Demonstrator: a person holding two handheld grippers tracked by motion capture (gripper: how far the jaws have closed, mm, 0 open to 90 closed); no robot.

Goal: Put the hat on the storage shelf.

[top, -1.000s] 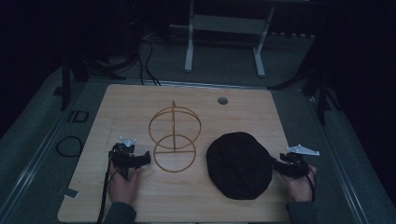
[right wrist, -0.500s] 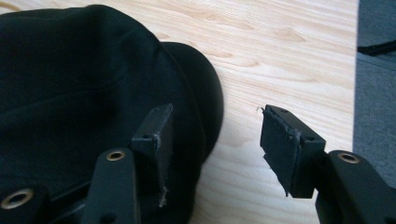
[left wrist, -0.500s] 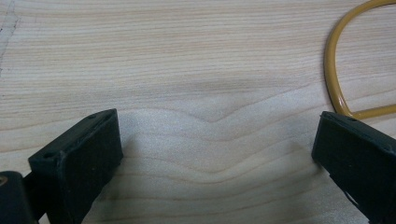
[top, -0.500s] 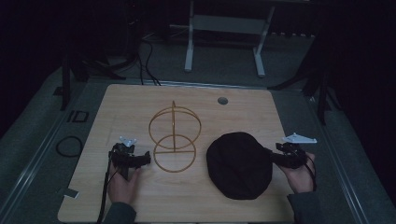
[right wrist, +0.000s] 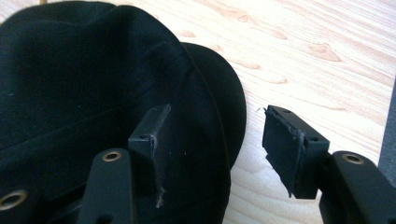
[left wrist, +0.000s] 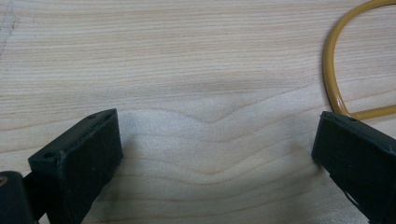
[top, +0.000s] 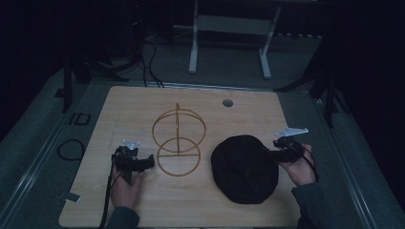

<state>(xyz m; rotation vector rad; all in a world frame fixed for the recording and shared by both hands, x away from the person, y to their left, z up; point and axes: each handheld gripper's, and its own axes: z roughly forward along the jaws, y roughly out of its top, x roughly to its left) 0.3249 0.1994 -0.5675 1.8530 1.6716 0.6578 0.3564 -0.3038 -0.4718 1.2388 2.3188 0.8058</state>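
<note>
A: Lower left of the high view: left gripper (top: pixel 149 161) lies low on the table (top: pixel 119 109), jaws wide, bare wood between them. Its tips sit just beside the gold wire stand (top: pixel 178 142); in the left gripper view the stand's base ring (left wrist: pixel 332 70) curves past the right jaw.

B: Room around the stand?

A: Open wood above and below it, and a clear gap to its right before the black cap (top: pixel 244 168), lower right of centre.

B: Right side?

A: Right gripper (top: pixel 268 153) hangs at the cap's right rim. Jaws have just been opening, now wide, pressing nothing: one over the cloth, one over bare wood. Table edge close at right.
</note>
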